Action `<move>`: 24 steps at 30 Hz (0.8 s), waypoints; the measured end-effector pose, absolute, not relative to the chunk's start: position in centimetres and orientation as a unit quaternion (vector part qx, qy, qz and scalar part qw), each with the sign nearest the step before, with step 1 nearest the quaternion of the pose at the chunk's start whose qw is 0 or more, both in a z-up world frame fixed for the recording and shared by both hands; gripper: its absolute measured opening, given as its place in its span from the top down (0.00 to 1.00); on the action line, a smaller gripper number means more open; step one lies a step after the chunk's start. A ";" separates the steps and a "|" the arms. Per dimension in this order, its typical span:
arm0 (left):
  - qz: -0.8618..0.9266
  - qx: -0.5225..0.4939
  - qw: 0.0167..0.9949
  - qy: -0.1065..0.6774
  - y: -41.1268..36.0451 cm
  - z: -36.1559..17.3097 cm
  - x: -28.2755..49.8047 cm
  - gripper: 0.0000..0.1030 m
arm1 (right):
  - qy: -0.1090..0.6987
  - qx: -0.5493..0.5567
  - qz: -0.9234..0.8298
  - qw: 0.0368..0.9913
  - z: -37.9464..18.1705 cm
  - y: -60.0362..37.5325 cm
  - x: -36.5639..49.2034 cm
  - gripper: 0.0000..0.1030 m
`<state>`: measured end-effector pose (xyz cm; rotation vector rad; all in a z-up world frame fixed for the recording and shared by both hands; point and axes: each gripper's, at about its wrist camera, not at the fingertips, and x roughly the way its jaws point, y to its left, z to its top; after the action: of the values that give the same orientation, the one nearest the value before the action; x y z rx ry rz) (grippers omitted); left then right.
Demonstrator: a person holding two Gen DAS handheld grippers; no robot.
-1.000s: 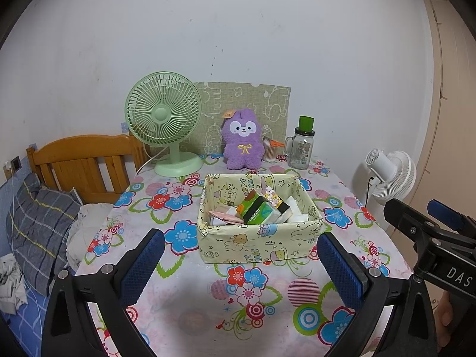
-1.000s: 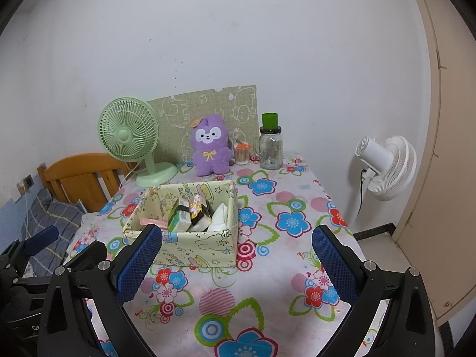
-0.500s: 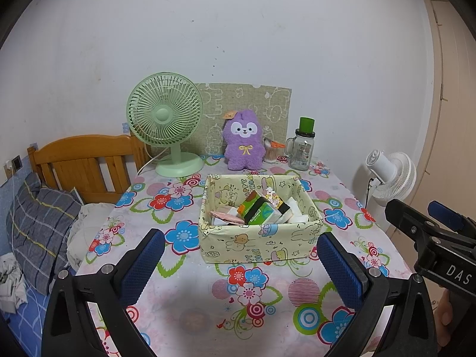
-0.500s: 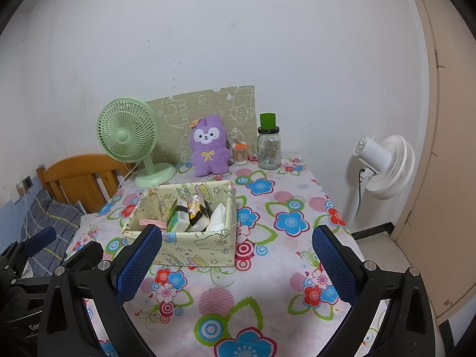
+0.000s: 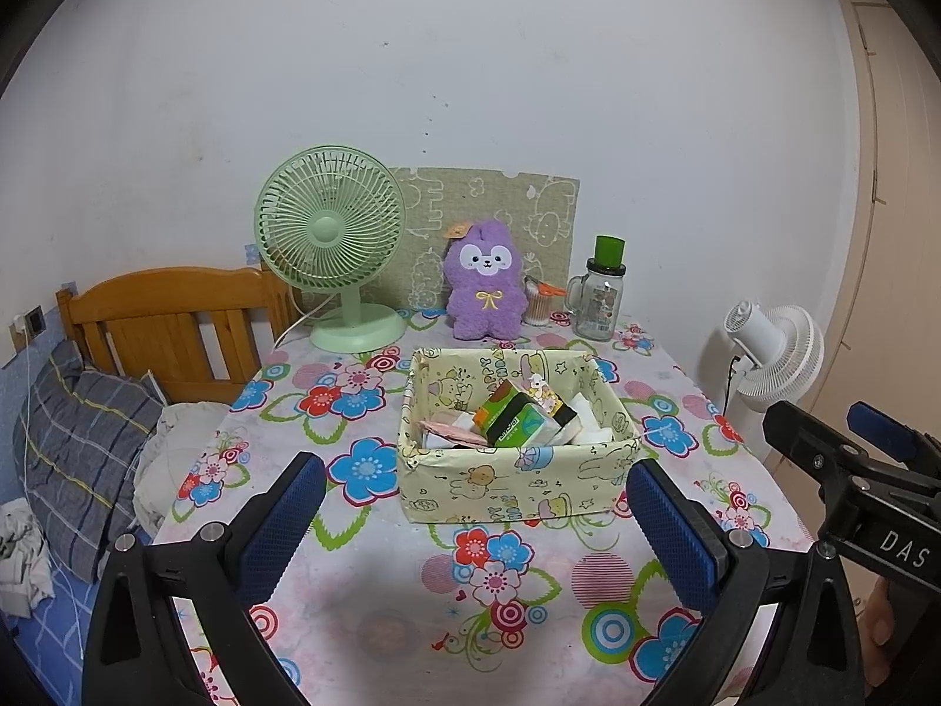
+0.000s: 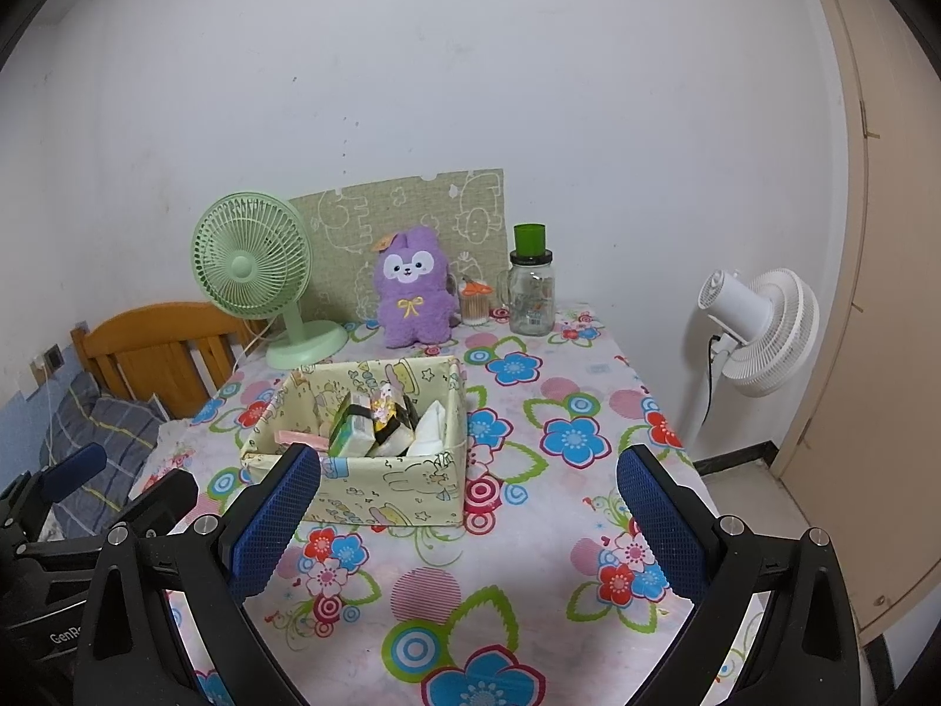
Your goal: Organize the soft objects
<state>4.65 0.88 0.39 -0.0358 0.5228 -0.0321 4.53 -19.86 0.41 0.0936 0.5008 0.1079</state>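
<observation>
While both grippers are hovering low over the near edge, a table (image 5: 676,365) covered with a glossy floral cloth is filling the middle of the room. It is standing against a plain white wall, with a wooden bed headboard (image 5: 164,317) and a grey checked pillow (image 5: 76,441) on the left side and a white standing fan (image 6: 758,323) on the floor at the right, near a beige door.

A soft fabric box (image 5: 511,488) with a pale yellow cartoon print is sitting in the centre of the cloth. Its walls are sagging a little, and soft packs (image 5: 517,418), green, pink and white, are lying crowded inside it. Behind it, at the wall, a fluffy purple plush toy (image 5: 485,288) is sitting upright between a round mint-green desk fan (image 5: 332,241) and a glass jar (image 5: 600,300) with a green lid. A flat printed board is leaning on the wall behind them.

The left gripper (image 5: 473,529) is holding its jaws wide apart with nothing between them; its pads are blue and dimpled. The right gripper (image 6: 467,520) is spread wide in the same way and is also carrying nothing.
</observation>
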 end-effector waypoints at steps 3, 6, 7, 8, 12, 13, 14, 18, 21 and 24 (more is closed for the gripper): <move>-0.015 -0.017 0.966 0.258 0.9 0.4 4.6 0.00 | 0.248 0.047 0.051 0.966 0.5 -20.0 4.5 0.01; -0.015 -0.017 0.966 0.258 0.9 0.4 4.6 0.00 | 0.247 0.046 0.050 0.967 0.5 -19.9 4.5 0.01; -0.015 -0.017 0.966 0.258 0.9 0.4 4.6 0.00 | 0.247 0.046 0.050 0.967 0.6 -19.9 4.4 0.01; -0.015 -0.017 0.966 0.258 0.9 0.4 4.6 0.00 | 0.247 0.046 0.051 0.967 0.5 -19.9 4.5 0.01; -0.015 -0.017 0.966 0.258 0.9 0.4 4.6 0.00 | 0.248 0.046 0.051 0.966 0.5 -19.8 4.4 0.01; -0.015 -0.017 0.966 0.258 0.9 0.4 4.6 0.00 | 0.249 0.045 0.051 0.966 0.6 -19.8 4.5 0.01; -0.015 -0.017 0.966 0.258 0.9 0.4 4.6 0.00 | 0.249 0.045 0.051 0.966 0.6 -19.8 4.5 0.01; -0.015 -0.017 0.966 0.258 0.9 0.4 4.6 0.00 | 0.249 0.046 0.051 0.966 0.6 -19.8 4.5 0.01; -0.015 -0.018 0.966 0.258 0.9 0.4 4.5 0.00 | 0.249 0.045 0.050 0.966 0.5 -19.7 4.5 0.01; -0.016 -0.017 0.966 0.258 0.9 0.4 4.5 0.00 | 0.249 0.045 0.050 0.966 0.5 -19.7 4.5 0.01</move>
<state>4.54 0.94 0.44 -0.0348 0.5216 -0.0318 4.53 -19.73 0.55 0.0910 0.5037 0.1003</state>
